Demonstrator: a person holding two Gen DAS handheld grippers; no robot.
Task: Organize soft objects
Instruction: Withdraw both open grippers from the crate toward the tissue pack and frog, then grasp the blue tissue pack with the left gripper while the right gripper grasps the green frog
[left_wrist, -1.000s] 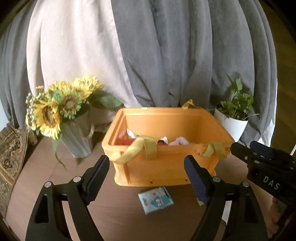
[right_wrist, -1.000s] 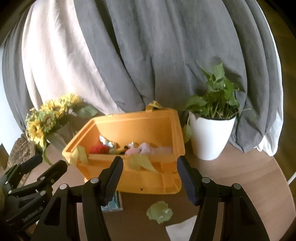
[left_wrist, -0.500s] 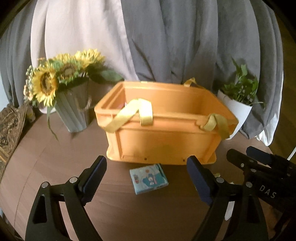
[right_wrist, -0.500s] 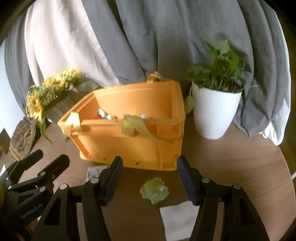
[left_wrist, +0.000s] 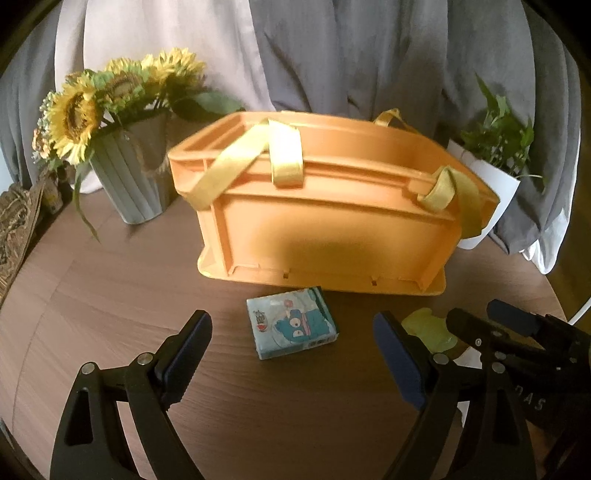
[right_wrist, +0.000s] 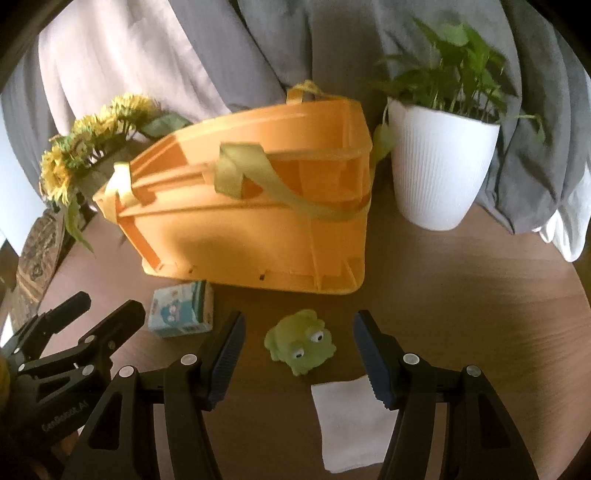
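An orange crate with yellow straps stands on the round wooden table; it also shows in the right wrist view. A blue printed tissue pack lies in front of it, between the fingers of my open, empty left gripper. A green soft frog lies between the fingers of my open, empty right gripper. The pack sits left of the frog. A white cloth lies just under the right finger. The crate's inside is hidden.
A grey vase of sunflowers stands left of the crate. A white pot with a green plant stands to its right. Grey and white curtains hang behind. The table edge curves at right.
Both grippers have dropped low toward the table and closer to the items. The crate's contents are no longer visible. The pack and frog now lie between the fingers.
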